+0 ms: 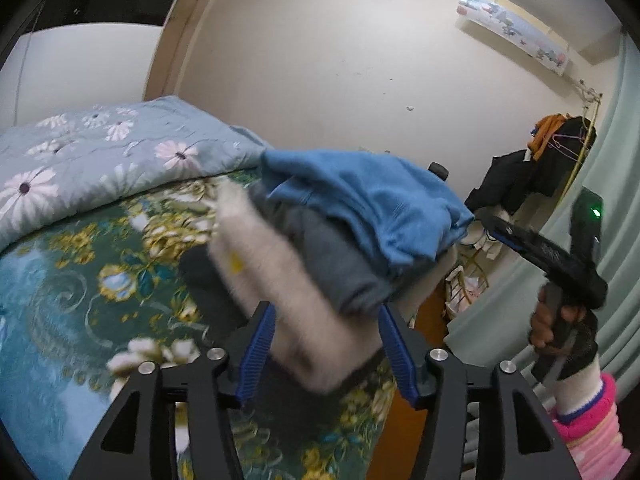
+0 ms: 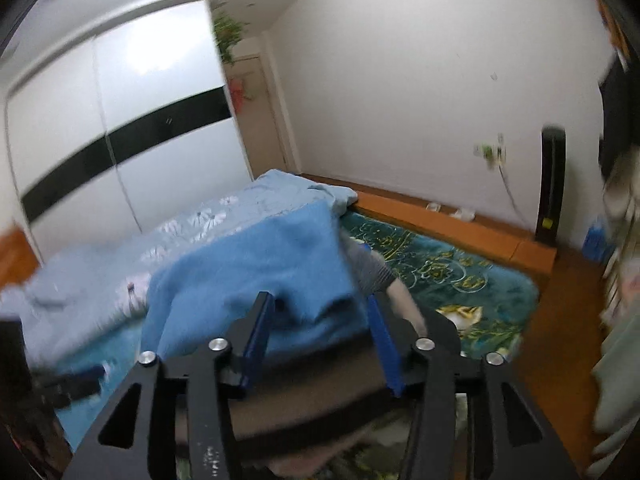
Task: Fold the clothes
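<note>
Clothes [image 1: 360, 216] stack on a floral bedspread [image 1: 80, 280] near white walls, between both spread claws [image 1: 326, 316] [image 2: 320, 312].

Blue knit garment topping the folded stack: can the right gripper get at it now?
Probably yes: the blue knit garment lies directly ahead of the right gripper, jaws apart, nothing between them.

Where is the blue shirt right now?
The blue shirt sits on top of a pile of folded clothes, over a grey garment, on the green flowery bedspread. In both wrist views it lies just ahead of the hand-held gripper.
</note>
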